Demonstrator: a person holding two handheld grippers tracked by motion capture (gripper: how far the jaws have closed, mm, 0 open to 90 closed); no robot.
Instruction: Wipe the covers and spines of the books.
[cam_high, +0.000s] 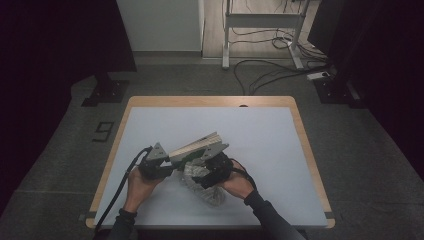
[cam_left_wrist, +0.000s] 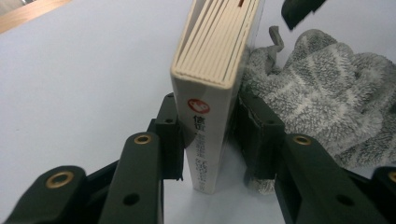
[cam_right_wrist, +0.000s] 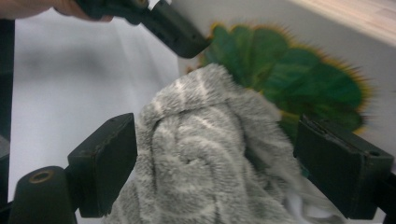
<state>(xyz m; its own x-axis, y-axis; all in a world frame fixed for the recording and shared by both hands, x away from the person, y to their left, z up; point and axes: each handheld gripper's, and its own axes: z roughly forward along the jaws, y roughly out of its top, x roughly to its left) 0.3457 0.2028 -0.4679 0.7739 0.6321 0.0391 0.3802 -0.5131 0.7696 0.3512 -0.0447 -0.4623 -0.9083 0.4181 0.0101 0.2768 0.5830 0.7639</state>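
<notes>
A: Item one, setting: dim room, grey carpet, cables on the far floor; a pale tabletop (cam_high: 150, 200) with a wood edge, and you working at its near-middle.

B: Item two, the book (cam_left_wrist: 210, 88)?

A: Your left tongs (cam_left_wrist: 212, 149) grip it by the spine end, one jaw on each cover. Stiff boards, cream page block, printed characters and a red mark on the spine. In the high view it slants up to the far right, above the surface. Judged purpose: you hold it clear and steady so the other hand can work against the cover.

B: Item three, the cloth (cam_right_wrist: 205, 158)?

A: Grey towel, fluffy pile with paler stripes, bunched in a soft heap just right of the book, resting on the tabletop. It lies against the cover's green leaf picture (cam_right_wrist: 299, 79), likely there for wiping.

B: And your right tongs (cam_right_wrist: 215, 158)?

A: Standing wide; the cloth bulges between the jaws, but their pads (cam_right_wrist: 112, 158) don't press it. Nothing gripped there.
</notes>
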